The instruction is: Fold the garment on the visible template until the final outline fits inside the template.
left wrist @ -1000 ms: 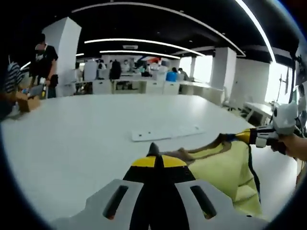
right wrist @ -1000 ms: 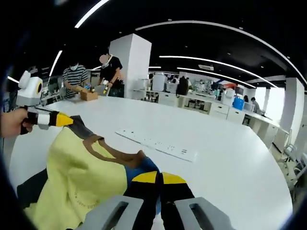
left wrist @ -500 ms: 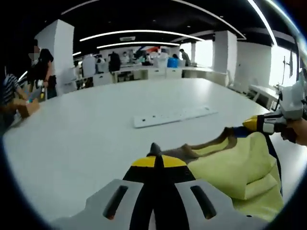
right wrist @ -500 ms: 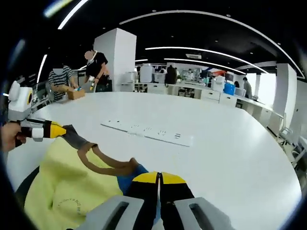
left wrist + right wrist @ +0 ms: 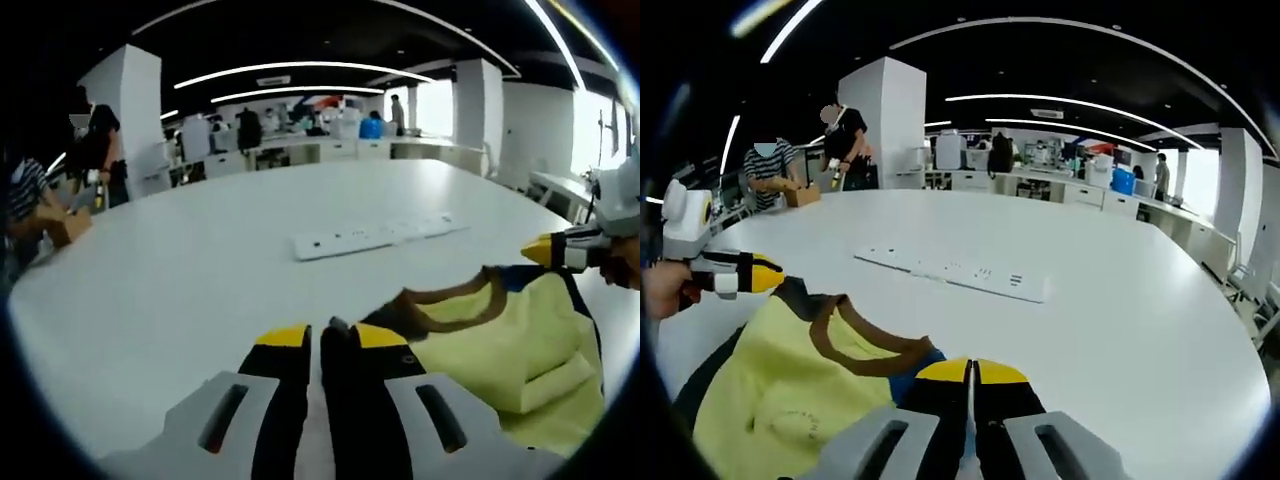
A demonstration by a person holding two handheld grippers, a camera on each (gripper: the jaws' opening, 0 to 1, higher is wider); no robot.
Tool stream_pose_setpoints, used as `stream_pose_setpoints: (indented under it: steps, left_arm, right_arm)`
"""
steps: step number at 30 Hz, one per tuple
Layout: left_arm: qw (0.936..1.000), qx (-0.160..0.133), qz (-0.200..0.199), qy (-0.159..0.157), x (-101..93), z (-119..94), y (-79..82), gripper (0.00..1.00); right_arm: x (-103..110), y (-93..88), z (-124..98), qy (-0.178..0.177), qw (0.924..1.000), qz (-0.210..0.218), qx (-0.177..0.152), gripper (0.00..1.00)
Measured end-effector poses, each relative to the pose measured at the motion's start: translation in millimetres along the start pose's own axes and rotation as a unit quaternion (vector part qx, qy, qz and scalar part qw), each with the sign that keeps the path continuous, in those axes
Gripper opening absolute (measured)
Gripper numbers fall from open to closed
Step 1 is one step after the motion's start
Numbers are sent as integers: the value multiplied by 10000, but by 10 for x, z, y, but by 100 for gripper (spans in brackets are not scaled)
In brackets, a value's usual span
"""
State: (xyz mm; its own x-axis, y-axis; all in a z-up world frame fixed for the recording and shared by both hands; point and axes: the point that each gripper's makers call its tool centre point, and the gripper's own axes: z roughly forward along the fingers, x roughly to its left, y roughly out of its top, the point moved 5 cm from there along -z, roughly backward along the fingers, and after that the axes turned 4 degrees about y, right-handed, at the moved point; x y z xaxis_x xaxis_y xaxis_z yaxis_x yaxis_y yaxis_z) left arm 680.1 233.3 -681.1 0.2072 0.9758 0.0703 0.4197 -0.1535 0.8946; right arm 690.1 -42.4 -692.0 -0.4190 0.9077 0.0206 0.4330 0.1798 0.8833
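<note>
On the white table (image 5: 1120, 330) lies the yellow garment (image 5: 790, 400), with its brown neckband (image 5: 855, 335), dark sleeves and a patch of blue lining, bunched and draped, not flat. We hold it at two places. Our right gripper (image 5: 970, 372) has its yellow-tipped jaws pressed together on the fabric by the neckband and blue lining. In the left gripper view the left gripper (image 5: 322, 338) shows a narrow slit between its jaws, with the dark edge of the garment (image 5: 500, 335) right at the tips; we cannot tell for certain whether cloth is pinched there. In the right gripper view that same tool (image 5: 768, 275) meets a dark corner of the garment on the far side of the neckband, which looks like a hold on the shoulder.

Beyond the garment, well apart from it, lies a long white power strip (image 5: 950, 273) flat on the table. Farther still, past the table's edge, people stand at a cardboard box (image 5: 800, 195) beside a white pillar (image 5: 890, 125), with more desks behind.

We judge the task to be at an early stage: the garment is gathered and lifted at the shoulders, not spread, and no clean fold is visible. We can see no template outline under or near it, so fit cannot be judged. Laying it out, folding and checking against the template all seem left to do.
</note>
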Motion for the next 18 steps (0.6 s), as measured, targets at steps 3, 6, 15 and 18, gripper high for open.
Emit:
stream_pose_setpoints:
  steps: [3, 6, 15, 18]
  left_arm:
    - [9999, -99, 116, -74, -1, -67, 45, 24]
    - [9996, -131, 195, -147, -4, -126, 60, 31]
    - [9985, -280, 198, -432, -20, -329, 75, 50]
    - [9980, -315, 267, -481, -12, -410, 31, 52]
  right_arm:
    - [33, 28, -35, 146, 9998, 141, 42, 8]
    - [84, 60, -116, 245, 9996, 91, 79, 20]
    - [237, 50, -403, 467, 9979, 263, 377, 39]
    - [282, 25, -526, 474, 9977, 158, 456, 42]
